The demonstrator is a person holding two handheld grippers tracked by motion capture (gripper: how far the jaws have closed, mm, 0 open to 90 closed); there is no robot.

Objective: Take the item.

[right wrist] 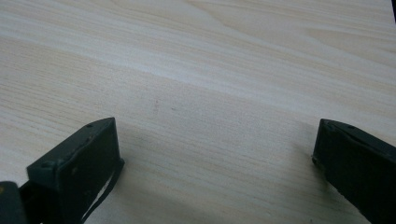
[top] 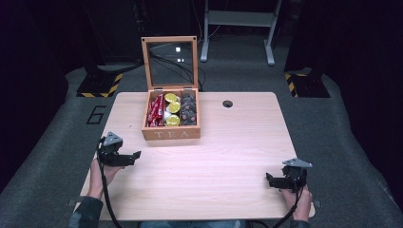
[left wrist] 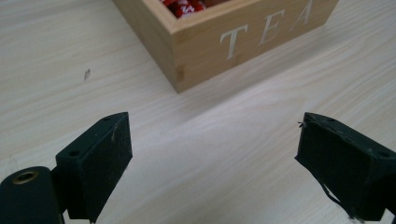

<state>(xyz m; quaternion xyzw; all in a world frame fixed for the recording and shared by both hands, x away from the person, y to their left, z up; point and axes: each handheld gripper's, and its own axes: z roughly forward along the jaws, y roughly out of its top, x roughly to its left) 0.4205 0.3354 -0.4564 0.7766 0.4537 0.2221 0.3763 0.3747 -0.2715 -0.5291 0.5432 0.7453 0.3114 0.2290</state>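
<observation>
A wooden tea box (top: 171, 133) marked TEA stands at the back middle of the table with its glass lid (top: 169, 61) raised. Inside are red packets (top: 156, 110), yellow-topped capsules (top: 172, 109) and dark capsules (top: 188, 110). My left gripper (top: 135, 156) is at the table's left edge, open and empty, in front and to the left of the box. In the left gripper view the box corner (left wrist: 196, 51) lies just beyond the wide-apart jaws (left wrist: 212, 140). My right gripper (top: 269, 179) rests near the front right, open, over bare wood (right wrist: 210, 102).
The light wooden table (top: 228, 152) has a round cable hole (top: 227, 103) at the back right of the box. Grey carpet surrounds the table, with a white desk frame (top: 237, 23) and hazard-striped bases (top: 100, 85) behind it.
</observation>
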